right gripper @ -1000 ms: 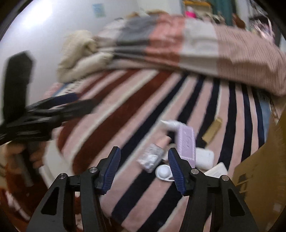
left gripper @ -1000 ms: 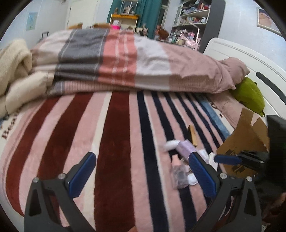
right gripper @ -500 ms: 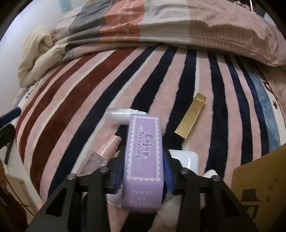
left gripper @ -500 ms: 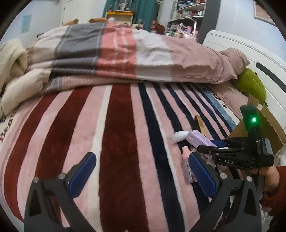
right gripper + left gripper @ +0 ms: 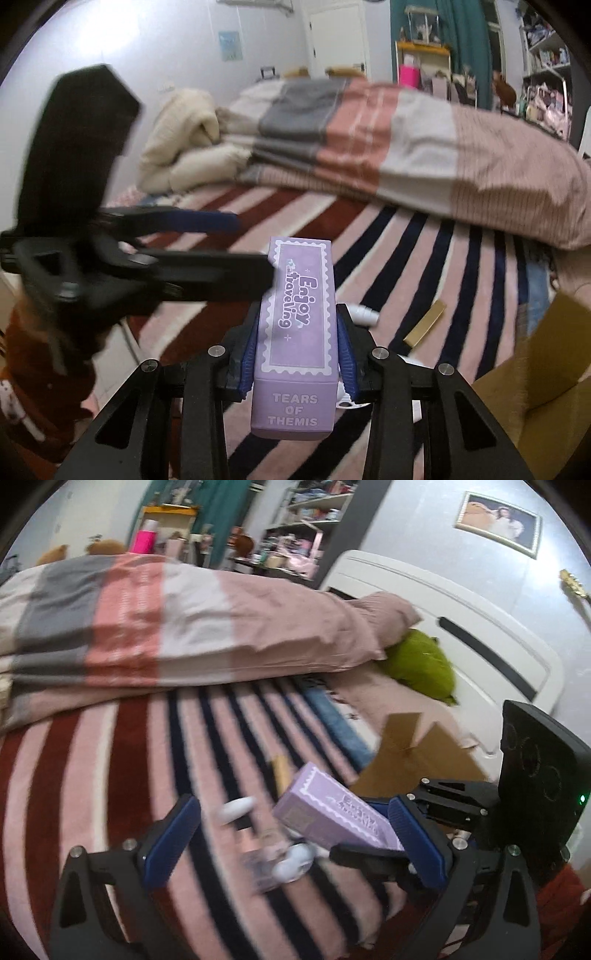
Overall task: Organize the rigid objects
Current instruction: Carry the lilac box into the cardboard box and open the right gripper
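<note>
Here your right gripper (image 5: 295, 363) clamps the purple carton (image 5: 297, 328) (rigid, matte card) above the plush striped blanket (image 5: 402, 254); your left gripper (image 5: 291, 840), jaws closing, holds nothing. Left, judging by this: white bottle (image 5: 364, 314), gold bar (image 5: 424, 328), then the cardboard box (image 5: 546, 373) right.

A striped blanket (image 5: 122, 775) covers the bed. On it lie a gold tube (image 5: 424, 328), a white bottle (image 5: 236, 808) and a cardboard box (image 5: 413, 760). A folded duvet (image 5: 177, 627) sits behind.
</note>
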### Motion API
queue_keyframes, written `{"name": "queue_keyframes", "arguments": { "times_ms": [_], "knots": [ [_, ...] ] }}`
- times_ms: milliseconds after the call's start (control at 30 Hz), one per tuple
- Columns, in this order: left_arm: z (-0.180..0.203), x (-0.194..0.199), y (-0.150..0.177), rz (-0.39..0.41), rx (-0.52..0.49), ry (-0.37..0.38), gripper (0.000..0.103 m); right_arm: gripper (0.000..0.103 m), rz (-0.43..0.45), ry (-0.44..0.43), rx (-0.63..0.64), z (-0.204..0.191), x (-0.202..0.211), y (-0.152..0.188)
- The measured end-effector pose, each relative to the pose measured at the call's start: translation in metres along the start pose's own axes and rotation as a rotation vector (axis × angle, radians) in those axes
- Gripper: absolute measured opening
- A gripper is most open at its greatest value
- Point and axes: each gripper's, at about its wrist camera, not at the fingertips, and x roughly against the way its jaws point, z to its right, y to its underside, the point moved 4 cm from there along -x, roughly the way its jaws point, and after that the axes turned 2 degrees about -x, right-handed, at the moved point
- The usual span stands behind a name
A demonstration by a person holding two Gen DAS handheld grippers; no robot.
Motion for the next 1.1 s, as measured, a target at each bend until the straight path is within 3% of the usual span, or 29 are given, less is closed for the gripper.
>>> {"name": "queue_keyframes", "arguments": {
  "times_ms": [133, 233, 400, 633, 867, 933, 967, 1000, 1100],
  "knots": [
    [0.036, -0.020, -0.021, -0.037, -0.012, 0.142, 0.076, 0.033, 0.042, 0.007, -0.009, 0.021, 0.033, -0.001],
    [0.065, -0.044, -0.032, -0.082, -0.031, 0.206, 0.057, 0.033, 0.074, 0.038, -0.033, 0.046, 0.059, 0.001],
    [0.114, -0.081, -0.047, -0.129, -0.066, 0.276, 0.053, 0.033, 0.092, 0.080, -0.109, 0.097, 0.098, 0.013],
    [0.157, -0.134, -0.049, -0.233, -0.097, 0.307, 0.053, 0.032, 0.045, 0.105, -0.209, 0.154, 0.117, 0.036],
    [0.166, -0.168, -0.046, -0.300, -0.121, 0.250, 0.054, 0.034, -0.029, 0.129, -0.245, 0.177, 0.104, 0.046],
    [0.163, -0.167, -0.049, -0.289, -0.131, 0.207, 0.069, 0.044, -0.040, 0.157, -0.251, 0.179, 0.101, 0.047],
    [0.160, -0.162, -0.051, -0.274, -0.133, 0.196, 0.082, 0.057, -0.037, 0.164, -0.249, 0.180, 0.101, 0.047],
    [0.158, -0.158, -0.052, -0.257, -0.139, 0.187, 0.086, 0.061, -0.032, 0.171, -0.243, 0.180, 0.101, 0.048],
    [0.149, -0.143, -0.055, -0.227, -0.144, 0.162, 0.086, 0.061, -0.034, 0.181, -0.229, 0.176, 0.103, 0.047]
  ]
}}
